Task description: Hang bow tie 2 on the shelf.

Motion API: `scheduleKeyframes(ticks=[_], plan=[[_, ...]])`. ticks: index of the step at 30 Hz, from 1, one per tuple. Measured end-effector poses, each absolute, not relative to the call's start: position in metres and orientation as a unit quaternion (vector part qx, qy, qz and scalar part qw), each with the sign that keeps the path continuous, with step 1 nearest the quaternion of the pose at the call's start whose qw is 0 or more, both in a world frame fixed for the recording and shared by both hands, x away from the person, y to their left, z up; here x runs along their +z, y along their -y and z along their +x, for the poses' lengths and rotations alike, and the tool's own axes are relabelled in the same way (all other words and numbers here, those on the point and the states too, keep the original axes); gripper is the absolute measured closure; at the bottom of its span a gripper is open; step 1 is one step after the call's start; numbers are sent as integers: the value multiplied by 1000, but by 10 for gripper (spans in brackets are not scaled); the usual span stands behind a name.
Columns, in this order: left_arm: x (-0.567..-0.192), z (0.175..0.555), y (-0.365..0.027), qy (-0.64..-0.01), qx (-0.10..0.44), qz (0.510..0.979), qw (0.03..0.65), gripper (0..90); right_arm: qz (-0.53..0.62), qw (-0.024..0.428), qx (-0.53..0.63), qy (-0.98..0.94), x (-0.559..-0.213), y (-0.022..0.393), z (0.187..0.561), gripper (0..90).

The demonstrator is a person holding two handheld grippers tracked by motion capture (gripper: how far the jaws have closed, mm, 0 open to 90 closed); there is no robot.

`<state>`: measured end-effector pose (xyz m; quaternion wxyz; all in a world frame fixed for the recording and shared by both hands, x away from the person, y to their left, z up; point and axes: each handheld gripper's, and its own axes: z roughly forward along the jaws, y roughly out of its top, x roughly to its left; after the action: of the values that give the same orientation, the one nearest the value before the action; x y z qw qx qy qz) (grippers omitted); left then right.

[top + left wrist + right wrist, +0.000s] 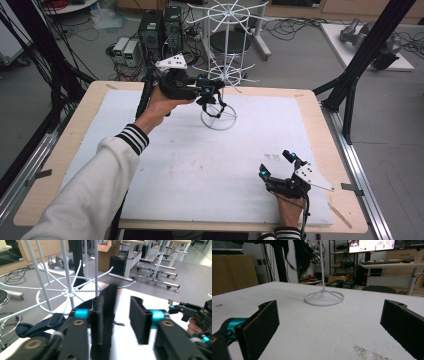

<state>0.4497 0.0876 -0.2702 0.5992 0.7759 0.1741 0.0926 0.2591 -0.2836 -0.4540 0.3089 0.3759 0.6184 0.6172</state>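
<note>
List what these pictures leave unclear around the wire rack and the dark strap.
- Dark strap: left gripper view, its lower end is cut off by the bottom edge; high view, too small.
- Whether it hangs on a hook of the white wire rack: hidden behind the left hand-held gripper.
- Rack top: right gripper view, cut by the top edge above its ring base.
</note>
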Motion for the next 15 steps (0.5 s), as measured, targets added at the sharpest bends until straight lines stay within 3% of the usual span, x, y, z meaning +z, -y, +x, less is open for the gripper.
scheduleKeyframes(ticks=[12,15], plan=[[-265,424,-107,-163,112,757,622,203,373,313,615,-620,-454,283,258,14],[-266,409,-119,-149,123,758,624,162,375,313,617,-617,-454,284,258,14]])
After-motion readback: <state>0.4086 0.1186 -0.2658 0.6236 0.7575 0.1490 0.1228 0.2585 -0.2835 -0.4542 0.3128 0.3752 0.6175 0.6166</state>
